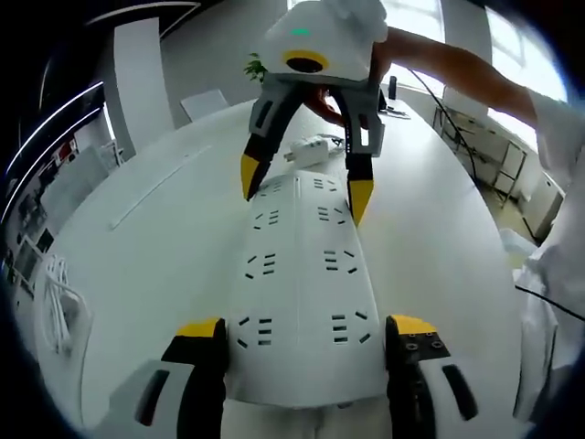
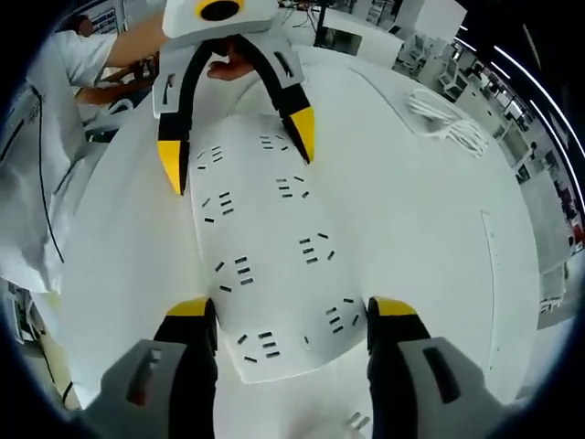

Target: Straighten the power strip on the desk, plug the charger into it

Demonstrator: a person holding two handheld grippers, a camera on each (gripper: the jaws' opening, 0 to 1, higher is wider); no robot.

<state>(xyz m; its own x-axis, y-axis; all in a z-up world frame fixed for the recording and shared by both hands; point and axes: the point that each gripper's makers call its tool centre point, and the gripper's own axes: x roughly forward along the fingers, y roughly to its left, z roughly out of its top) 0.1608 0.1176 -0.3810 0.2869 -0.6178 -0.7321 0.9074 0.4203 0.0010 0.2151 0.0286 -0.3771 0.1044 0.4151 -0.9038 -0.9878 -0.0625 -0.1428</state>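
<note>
A wide white power strip (image 1: 297, 274) lies lengthwise on the white desk (image 1: 164, 238), sockets facing up. My left gripper (image 1: 306, 334) straddles its near end, and both yellow-tipped jaws press against the strip's sides. My right gripper (image 1: 304, 187) grips the far end the same way. In the right gripper view the strip (image 2: 265, 265) runs from my right gripper (image 2: 292, 311) up to the left gripper (image 2: 238, 151). A small white charger (image 1: 311, 151) lies on the desk just beyond the strip's far end, behind the right gripper.
A coil of white cable (image 2: 448, 123) lies on the desk to one side of the strip; it is also the cable coil (image 1: 59, 293) by the desk edge. A person's arm (image 1: 457, 64) reaches in over the desk. Office desks and shelves stand beyond.
</note>
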